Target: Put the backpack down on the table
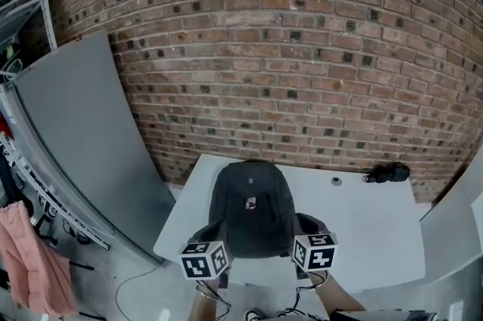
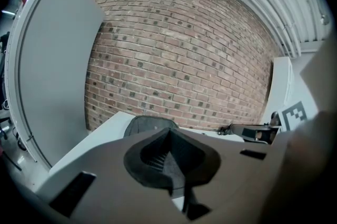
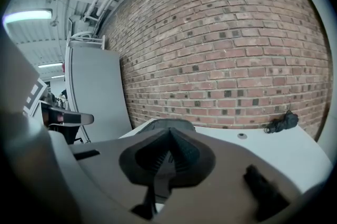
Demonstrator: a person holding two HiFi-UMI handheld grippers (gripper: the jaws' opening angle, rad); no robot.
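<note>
A dark grey backpack point(image 1: 251, 210) lies flat on the white table point(image 1: 377, 229), its top toward the brick wall; its far end shows in the left gripper view point(image 2: 150, 124) and the right gripper view point(image 3: 171, 124). My left gripper point(image 1: 218, 239) is at the pack's near left corner and my right gripper point(image 1: 303, 232) at its near right corner, beside a strap loop. Both point at the wall. The left gripper point(image 2: 169, 157) has its jaws pressed together with a thin dark strap running down from between the pads. The right gripper point(image 3: 169, 153) shows the same.
A small black bundle point(image 1: 389, 173) lies at the table's far right corner, also in the right gripper view point(image 3: 283, 122). A small round grommet point(image 1: 336, 180) sits beside it. A tall grey panel point(image 1: 83, 138) leans at the left, with pink cloth point(image 1: 26, 251) below. The brick wall stands close behind.
</note>
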